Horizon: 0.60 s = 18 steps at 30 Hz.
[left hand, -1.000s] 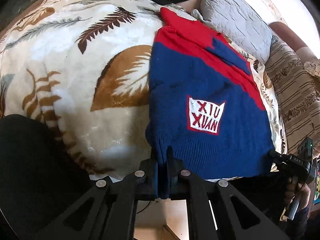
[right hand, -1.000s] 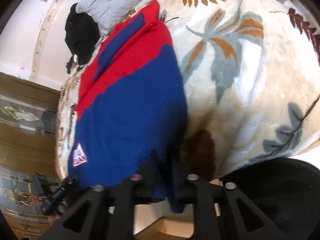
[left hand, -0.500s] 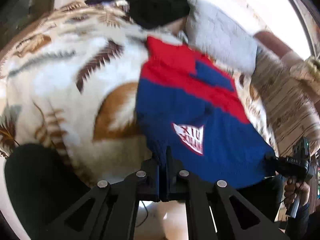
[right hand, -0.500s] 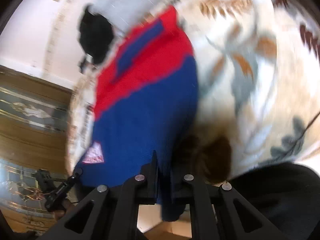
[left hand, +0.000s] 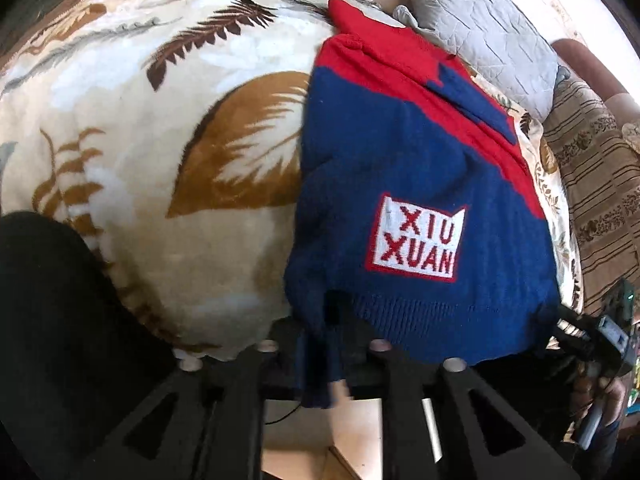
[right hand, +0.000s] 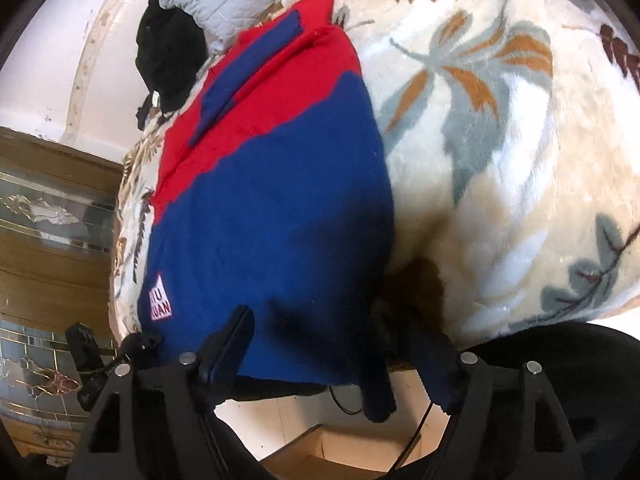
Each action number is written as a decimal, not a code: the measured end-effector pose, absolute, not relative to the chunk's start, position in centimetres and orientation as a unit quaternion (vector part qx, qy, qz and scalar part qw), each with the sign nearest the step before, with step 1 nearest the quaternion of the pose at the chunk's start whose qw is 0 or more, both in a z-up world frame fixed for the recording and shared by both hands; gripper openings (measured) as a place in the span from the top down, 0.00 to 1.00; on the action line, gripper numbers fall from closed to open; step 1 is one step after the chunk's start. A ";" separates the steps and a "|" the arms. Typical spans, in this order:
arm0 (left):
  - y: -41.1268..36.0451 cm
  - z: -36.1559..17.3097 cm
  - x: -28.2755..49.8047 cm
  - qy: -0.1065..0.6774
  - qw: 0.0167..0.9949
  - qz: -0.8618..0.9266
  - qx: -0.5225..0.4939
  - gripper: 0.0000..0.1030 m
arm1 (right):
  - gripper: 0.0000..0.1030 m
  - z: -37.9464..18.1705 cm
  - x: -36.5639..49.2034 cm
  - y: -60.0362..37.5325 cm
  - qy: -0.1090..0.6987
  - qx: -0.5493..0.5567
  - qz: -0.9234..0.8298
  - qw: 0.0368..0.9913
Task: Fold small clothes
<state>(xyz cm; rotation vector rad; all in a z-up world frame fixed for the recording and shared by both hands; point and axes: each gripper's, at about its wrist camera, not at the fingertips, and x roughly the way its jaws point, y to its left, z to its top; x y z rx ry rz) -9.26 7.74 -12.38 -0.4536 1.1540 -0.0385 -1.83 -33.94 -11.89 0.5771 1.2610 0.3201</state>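
So the landmark here is the little knit sweater (left hand: 400,168), navy body with a red top, lying flat on a leaf-print fleece blanket (left hand: 160,140) on the bed, hem hanging over the near edge. Left of the sweater it's just blanket. At the sweater's left hem corner sits the left claw (left hand: 324,344): its jaws are opening, the corner of the hem still hangs between them, and they look barely apart, so I'd call it let go rather than clenched. On the sweater's front is a white patch (left hand: 416,240) reading XIU XUAN. At the right hem corner is the right claw (right hand: 320,356), jaws opening and clearly wide, the fabric draped loose between them with nothing pinching it. Beyond the sweater's collar end there's a grey quilted pillow (left hand: 488,28).
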 end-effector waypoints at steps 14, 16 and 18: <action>7.9 -10.0 -9.9 0.513 0.838 -0.037 -0.181 0.96 | 0.91 -9.0 -2.4 -35.8 0.543 0.300 0.149 0.770; 7.8 -11.9 -9.7 0.541 0.818 -0.034 -0.193 0.96 | 0.91 -10.9 -2.4 -35.6 0.566 0.308 0.140 0.752; 8.0 -10.7 -10.2 0.519 0.828 -0.038 -0.208 0.96 | 0.91 -10.1 -2.7 -35.3 0.556 0.311 0.150 0.757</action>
